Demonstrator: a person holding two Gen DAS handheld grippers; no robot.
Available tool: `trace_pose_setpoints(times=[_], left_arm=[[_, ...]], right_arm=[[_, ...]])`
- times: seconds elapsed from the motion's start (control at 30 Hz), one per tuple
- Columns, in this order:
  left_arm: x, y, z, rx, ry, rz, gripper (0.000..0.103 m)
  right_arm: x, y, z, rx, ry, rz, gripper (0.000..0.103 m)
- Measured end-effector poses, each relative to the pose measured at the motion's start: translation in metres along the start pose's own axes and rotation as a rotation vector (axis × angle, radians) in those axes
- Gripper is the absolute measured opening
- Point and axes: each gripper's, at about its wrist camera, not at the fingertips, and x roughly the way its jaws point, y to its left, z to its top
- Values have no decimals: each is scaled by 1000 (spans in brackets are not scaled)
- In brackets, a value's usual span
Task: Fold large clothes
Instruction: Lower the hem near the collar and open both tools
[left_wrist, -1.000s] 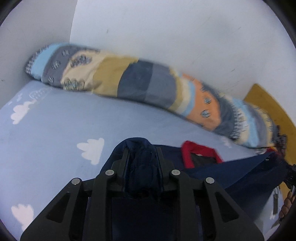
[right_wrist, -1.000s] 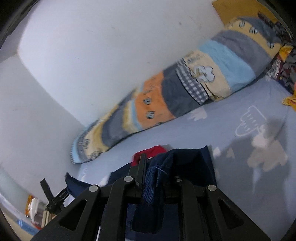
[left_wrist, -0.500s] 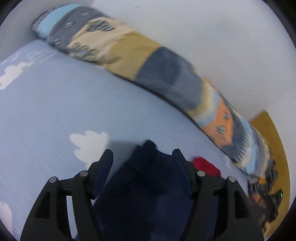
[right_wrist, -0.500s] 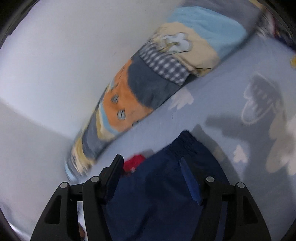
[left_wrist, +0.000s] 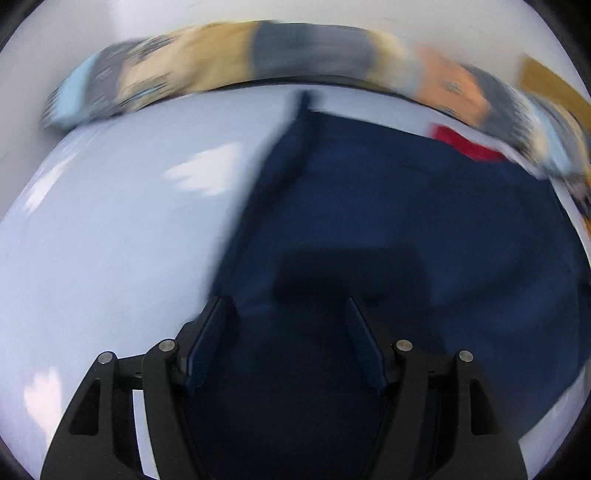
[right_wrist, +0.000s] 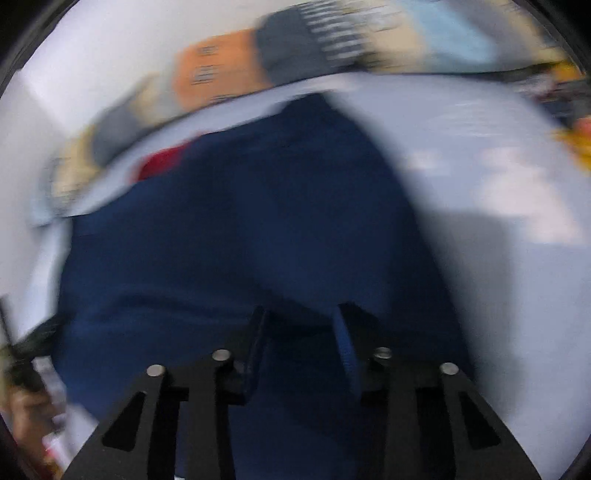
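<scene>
Fabric fills the near ground of both wrist views: a navy garment (left_wrist: 388, 221) spread flat on the bed (left_wrist: 110, 240), over a pale blue sheet printed with white clouds. Nearest the left camera, the left gripper (left_wrist: 290, 325) points steeply down at the cloth with its fingers (left_wrist: 208, 339) well apart; the cloth lies under the gap, no pad presses on it, and nothing is held. In the right view the right gripper (right_wrist: 301, 328) is also tilted down over the garment; its fingers (right_wrist: 343, 343) have just been closing and now stand narrow, with a clear gap between them. Navy cloth shows behind that gap, but blur hides whether any fold is caught, and it looks free.

The garment looks soft, limp and fairly light, probably a thin woven cloth that drapes and wrinkles instead of holding shape. It should slide easily on the sheet, so a pinch on one layer may drag the rest. Good places to hold it are likely the hemmed left edge (left_wrist: 280, 155) and the far corners, one per hand, lifting both together.

Farther off, a red piece (left_wrist: 465, 146) peeks out at the garment's far right edge. Beyond that a long patchwork bolster (left_wrist: 295, 51) lies along the white wall (left_wrist: 332, 14)
</scene>
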Motion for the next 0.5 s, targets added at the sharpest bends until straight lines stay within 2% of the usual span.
trace_pose_setpoints(times=[0.07, 0.13, 0.27, 0.33, 0.4, 0.43, 0.5], left_arm=[[-16, 5, -3, -50, -4, 59, 64], [-38, -5, -11, -59, -47, 69, 64], [-78, -55, -33, -20, -79, -10, 66], [-80, -70, -42, -5, -47, -29, 68], [-67, -80, -56, 2, 39, -21, 68], [-59, -84, -62, 14, 67, -5, 69], [-56, -93, -73, 59, 70, 41, 69]], right_arm=[[-13, -2, -6, 25, -7, -60, 30], [-29, 13, -17, 9, -33, -12, 31], [-41, 53, -39, -67, -33, 33, 39], [-40, 68, -52, -93, -6, 14, 40], [-33, 72, -63, -90, 26, -40, 40], [-29, 69, -67, -86, 50, -68, 41], [-22, 69, -74, -81, 65, -94, 43]])
